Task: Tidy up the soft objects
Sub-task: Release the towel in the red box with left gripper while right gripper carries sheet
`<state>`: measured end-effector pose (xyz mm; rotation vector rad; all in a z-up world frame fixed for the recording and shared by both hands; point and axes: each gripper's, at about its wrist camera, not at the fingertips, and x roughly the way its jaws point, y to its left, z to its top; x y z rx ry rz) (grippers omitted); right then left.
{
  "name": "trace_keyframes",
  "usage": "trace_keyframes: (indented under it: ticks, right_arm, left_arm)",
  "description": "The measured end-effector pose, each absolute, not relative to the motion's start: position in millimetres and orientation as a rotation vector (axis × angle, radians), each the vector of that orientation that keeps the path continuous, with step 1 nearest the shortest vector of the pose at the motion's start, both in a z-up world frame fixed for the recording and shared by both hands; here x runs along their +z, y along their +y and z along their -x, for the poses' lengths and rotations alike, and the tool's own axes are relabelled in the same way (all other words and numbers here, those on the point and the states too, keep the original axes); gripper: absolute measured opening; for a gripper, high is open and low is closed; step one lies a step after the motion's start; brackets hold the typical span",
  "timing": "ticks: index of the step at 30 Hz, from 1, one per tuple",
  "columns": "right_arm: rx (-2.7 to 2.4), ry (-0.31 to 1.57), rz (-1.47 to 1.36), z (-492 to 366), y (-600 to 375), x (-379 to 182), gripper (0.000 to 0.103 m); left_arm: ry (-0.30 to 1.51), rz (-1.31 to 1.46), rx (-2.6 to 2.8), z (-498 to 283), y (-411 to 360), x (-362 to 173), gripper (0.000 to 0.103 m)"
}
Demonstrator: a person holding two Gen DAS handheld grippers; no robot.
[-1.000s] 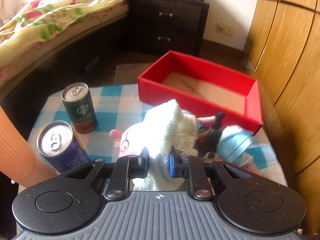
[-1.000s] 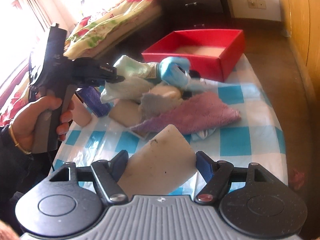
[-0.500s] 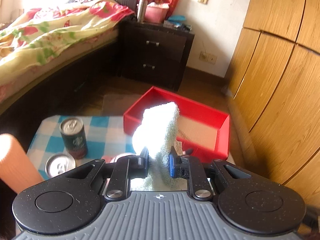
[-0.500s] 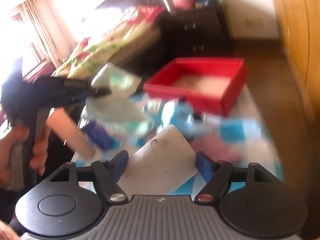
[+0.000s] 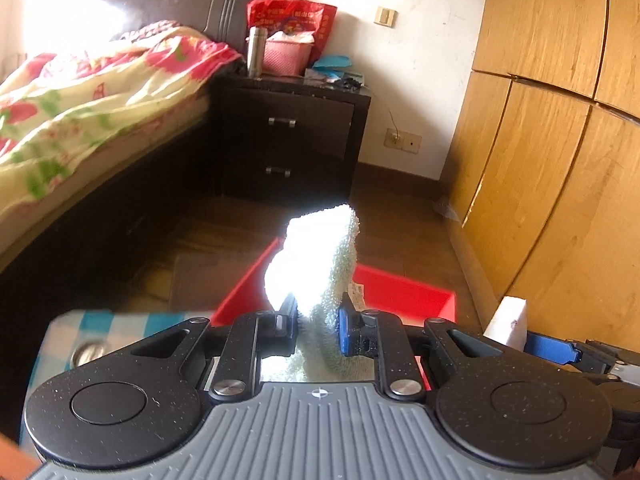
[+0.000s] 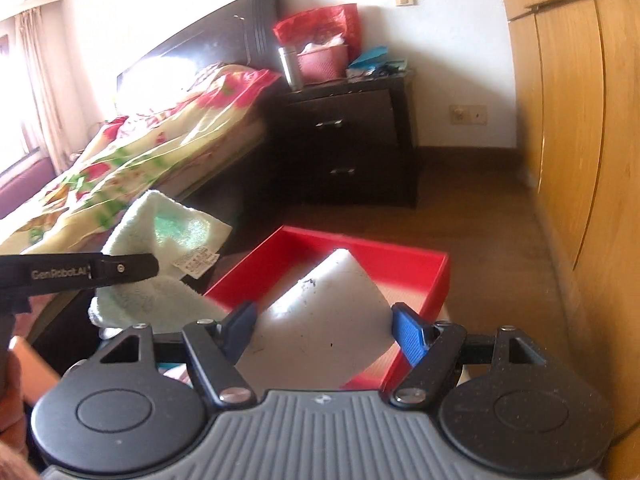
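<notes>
A pale green fuzzy cloth (image 5: 320,268) stands up out of the left gripper (image 5: 318,322), whose fingers are clamped tight on its lower part; in the right wrist view the same cloth (image 6: 160,264) hangs in the air left of the red box (image 6: 436,280). The right gripper (image 6: 324,326) has its fingers pressed on both edges of a white foam sponge (image 6: 324,320), held above the box's near side. Behind stand a dark nightstand (image 5: 288,140) and a bed with a flowered quilt (image 5: 80,108).
</notes>
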<state>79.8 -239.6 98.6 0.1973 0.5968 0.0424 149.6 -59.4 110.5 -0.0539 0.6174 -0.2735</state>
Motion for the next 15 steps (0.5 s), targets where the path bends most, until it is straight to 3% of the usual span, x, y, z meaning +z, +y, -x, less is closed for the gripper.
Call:
trace_keyframes:
  ticks: [11,15]
  right_arm:
    - [-0.050,0.667,-0.128,-179,-247,57,0.052]
    - [-0.055,0.706,-0.119,-197,-247,36,0.052]
  left_arm:
    - [0.657,-0.020,-0.247,-218,-98,67,0.019]
    - [0.687,-0.061,-0.230,-227,-104,50,0.024]
